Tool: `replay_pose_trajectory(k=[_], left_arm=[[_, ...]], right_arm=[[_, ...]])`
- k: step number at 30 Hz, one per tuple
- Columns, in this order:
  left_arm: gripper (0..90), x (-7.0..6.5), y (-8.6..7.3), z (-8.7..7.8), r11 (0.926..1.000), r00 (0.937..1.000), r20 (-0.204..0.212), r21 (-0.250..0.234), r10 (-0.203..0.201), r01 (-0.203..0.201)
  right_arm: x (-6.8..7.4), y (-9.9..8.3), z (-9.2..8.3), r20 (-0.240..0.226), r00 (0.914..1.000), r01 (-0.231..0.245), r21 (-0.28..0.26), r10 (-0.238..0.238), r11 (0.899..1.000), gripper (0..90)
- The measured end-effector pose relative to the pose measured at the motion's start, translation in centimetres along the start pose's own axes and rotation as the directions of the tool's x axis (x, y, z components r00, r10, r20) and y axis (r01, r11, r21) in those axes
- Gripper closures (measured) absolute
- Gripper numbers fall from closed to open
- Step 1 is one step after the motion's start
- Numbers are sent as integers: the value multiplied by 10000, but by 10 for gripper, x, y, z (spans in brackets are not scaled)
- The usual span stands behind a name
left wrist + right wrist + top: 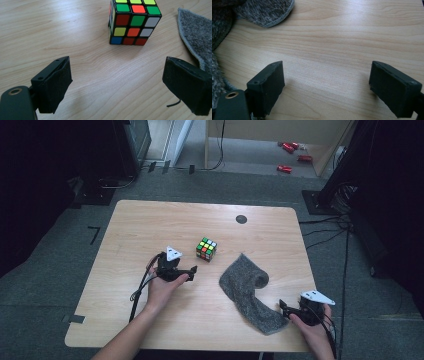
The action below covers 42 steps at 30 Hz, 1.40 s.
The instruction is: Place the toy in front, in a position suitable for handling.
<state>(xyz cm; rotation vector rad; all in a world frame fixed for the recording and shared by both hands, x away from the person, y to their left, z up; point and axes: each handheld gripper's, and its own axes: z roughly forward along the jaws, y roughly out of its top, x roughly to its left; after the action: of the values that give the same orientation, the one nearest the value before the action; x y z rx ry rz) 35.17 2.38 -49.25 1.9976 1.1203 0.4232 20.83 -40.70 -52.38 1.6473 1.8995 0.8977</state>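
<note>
Two grippers are seen over a light wooden table, each with its jaws spread wide and nothing between them. The left gripper is held low near the table's middle, aimed at a scrambled Rubik's cube that stands flat on the wood just beyond its jaws. In the left gripper view the cube sits ahead of the gap and slightly right of its centre line, apart from both pads. A grey fleecy cloth lies crumpled to the right of the cube, running from mid-table toward the near right edge; its nearest corner is close to the cube but apparently not touching it. The right gripper rests beside the cloth's near end, with the cloth's hem at the far left of its own view and bare wood between its pads.

The step in hand is judged to be the approach to the cube. For a clean grasp, the left gripper should be shifted slightly right so the cube is centred, then advanced until the pads flank two opposite flat faces. Corners should be avoided, since the cube would twist or skid. The cloth's edge should be kept out of the right-hand pad's path, and closure should be made only once both faces are squarely covered.
</note>
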Motion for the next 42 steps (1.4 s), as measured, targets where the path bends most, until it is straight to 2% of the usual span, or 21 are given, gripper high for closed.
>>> replay_pose_trajectory(k=[1, 9, 18, 24, 28, 32, 35, 39, 41, 42], left_arm=[[97, -2, 2, 3, 9999, 9999, -16, 54, 107, -107], [97, -10, 12, 17, 9997, 9997, 17, 36, 234, -234], [97, -19, 18, 32, 9997, 9996, 114, 75, 241, -242], [100, -24, 21, 49, 9996, 9997, -113, 209, 196, -194], [101, -29, 25, 57, 9999, 9997, -206, 134, 95, -92], [130, -32, 28, 62, 9998, 9994, -306, 136, 134, -130], [139, -36, 31, 70, 9991, 9981, -525, 294, 307, -292], [151, -37, 33, 75, 9989, 9975, -667, 402, 252, -226], [193, -38, 33, 78, 9984, 9962, -810, 489, 330, -291], [242, -39, 32, 80, 9975, 9937, -1034, 596, 432, -372]], right_arm=[[0, 0, 0, -4, 10000, -1, 5, 1, 10000, 131], [0, 0, 0, -7, 10000, 40, -10, -40, 10000, 131], [0, -1, 0, -30, 10000, 80, -29, -80, 10000, 131], [0, -1, 0, -59, 10000, 69, -41, -69, 10000, 130], [0, -1, 0, -87, 10000, 49, -47, -50, 10000, 130], [-1, -1, 0, -98, 9999, 52, -47, -53, 10000, 130], [-1, -1, 0, -121, 9999, 41, -61, -42, 10000, 130], [-1, -1, 0, -137, 9999, 27, -74, -28, 10000, 129], [-1, -1, 0, -145, 9999, 41, -61, -42, 10000, 129], [-1, -1, 0, -139, 9999, 50, -58, -51, 10000, 129]])
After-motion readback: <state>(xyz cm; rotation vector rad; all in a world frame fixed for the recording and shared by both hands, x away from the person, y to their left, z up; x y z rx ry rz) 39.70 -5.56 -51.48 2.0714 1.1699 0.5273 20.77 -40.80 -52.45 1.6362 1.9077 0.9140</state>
